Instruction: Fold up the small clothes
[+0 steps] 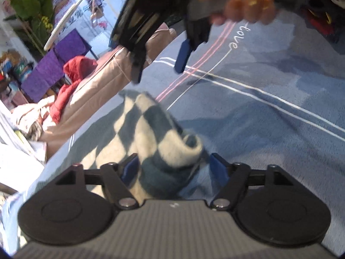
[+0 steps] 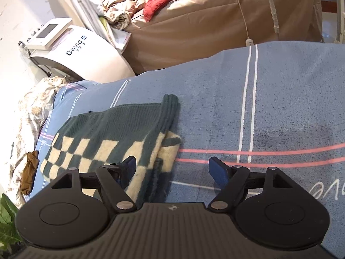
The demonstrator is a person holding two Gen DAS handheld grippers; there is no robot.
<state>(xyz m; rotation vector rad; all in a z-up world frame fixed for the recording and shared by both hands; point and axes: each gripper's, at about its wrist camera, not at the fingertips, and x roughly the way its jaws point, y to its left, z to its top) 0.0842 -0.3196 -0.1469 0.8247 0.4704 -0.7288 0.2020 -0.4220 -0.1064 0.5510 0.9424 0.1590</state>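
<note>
Lying half folded on the blue blanket [image 2: 280, 108], the checked garment [image 2: 112, 142] needs more folds. Between the left gripper [image 1: 172, 166] fingers sits its rolled edge, not yet pinched. The right gripper [image 2: 172, 168] is released, empty, with the garment by its left finger.

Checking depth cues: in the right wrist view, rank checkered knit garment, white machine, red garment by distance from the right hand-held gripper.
1. Checkered knit garment: just ahead of the right hand-held gripper, under its left finger, on the blue blanket.
2. White machine: upper left, beyond the blanket.
3. Red garment: top centre, on the brown bed.

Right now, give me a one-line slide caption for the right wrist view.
Open right tongs hover over the edge of a folded green-and-cream checkered knit on a blue striped blanket.
</note>
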